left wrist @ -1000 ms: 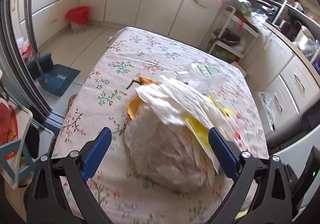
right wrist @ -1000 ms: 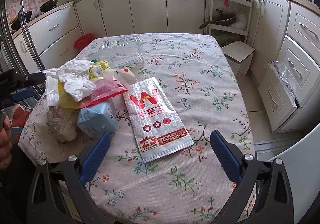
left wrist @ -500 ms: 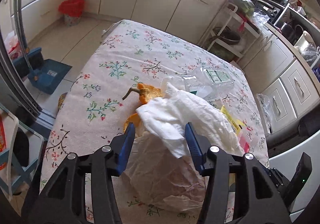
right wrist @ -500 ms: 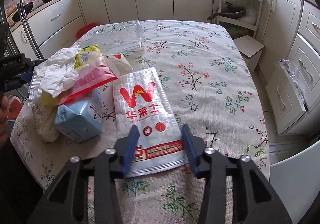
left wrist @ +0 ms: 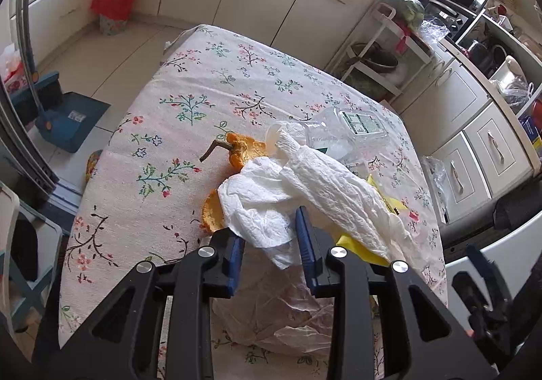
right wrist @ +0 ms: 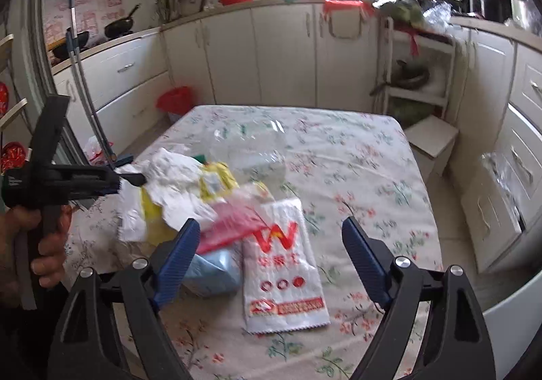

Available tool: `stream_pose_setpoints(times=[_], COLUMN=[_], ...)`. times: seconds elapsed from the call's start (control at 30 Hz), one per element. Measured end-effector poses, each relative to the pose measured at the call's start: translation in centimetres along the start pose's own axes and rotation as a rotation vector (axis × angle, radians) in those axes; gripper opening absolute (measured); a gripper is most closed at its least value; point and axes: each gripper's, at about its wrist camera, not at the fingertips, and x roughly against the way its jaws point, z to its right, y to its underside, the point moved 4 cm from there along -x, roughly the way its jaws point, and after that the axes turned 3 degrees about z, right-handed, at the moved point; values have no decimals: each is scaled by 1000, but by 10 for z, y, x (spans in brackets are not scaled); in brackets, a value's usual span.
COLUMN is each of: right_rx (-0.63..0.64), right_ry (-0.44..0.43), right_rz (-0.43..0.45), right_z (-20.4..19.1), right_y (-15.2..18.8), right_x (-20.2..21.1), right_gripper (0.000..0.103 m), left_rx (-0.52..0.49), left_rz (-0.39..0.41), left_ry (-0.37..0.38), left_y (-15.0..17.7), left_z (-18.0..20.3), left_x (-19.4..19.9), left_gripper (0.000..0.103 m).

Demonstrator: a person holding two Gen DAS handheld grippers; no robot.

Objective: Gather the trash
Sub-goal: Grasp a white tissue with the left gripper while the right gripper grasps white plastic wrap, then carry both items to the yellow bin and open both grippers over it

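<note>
Your left gripper (left wrist: 271, 244) was closing its jaws around a hanging fold of the crumpled white paper towel (left wrist: 305, 186), which lay on top of the trash pile on the floral tablecloth (left wrist: 189, 88); whether the blue pads already pressed the fold, I could not tell. Under the towel sat a translucent plastic bag (left wrist: 277, 312), with orange peel (left wrist: 237, 149) and a clear plastic bottle (left wrist: 338, 132) just beyond it. Your right gripper (right wrist: 267, 261) was opening, its jaws spread wide and holding nothing, above the white snack packet (right wrist: 281, 264) lying flat on the cloth beside a light blue carton (right wrist: 213, 271). Your left hand (right wrist: 30, 244) gripped the other tool's handle.
</note>
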Motion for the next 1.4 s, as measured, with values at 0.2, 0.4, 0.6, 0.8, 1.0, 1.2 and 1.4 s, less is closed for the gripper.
stream_pose_setpoints(times=[0.2,0.4,0.6,0.8,1.0,1.2,1.4], right_rx=[100,-75,-186,-211,-227,-266,-392], right_ry=[-149,-248,-217,-178,-117,17,180], right_rz=[-85,-81,61,127,132,31,-162], right_z=[-53,-43,-10,10,29,64,108], right_y=[-15,-22,-40,-44,-15,52,148], right_x=[-54,-43,23,74,133,199,248], right_gripper=[37,4,4,4,4,4,4], left_rx=[-12,-45,-68,-107,-197,-309,-447], left_rz=[10,65,119,178,211,178,79], left_ry=[26,71,108,114,158,253,375], left_y=[-3,-10,-17,-19,-1,46,106], left_z=[5,14,24,39,75,127,187], left_x=[-1,23,53,93,134,161,165], left_gripper=[8,2,2,2,2,2,2])
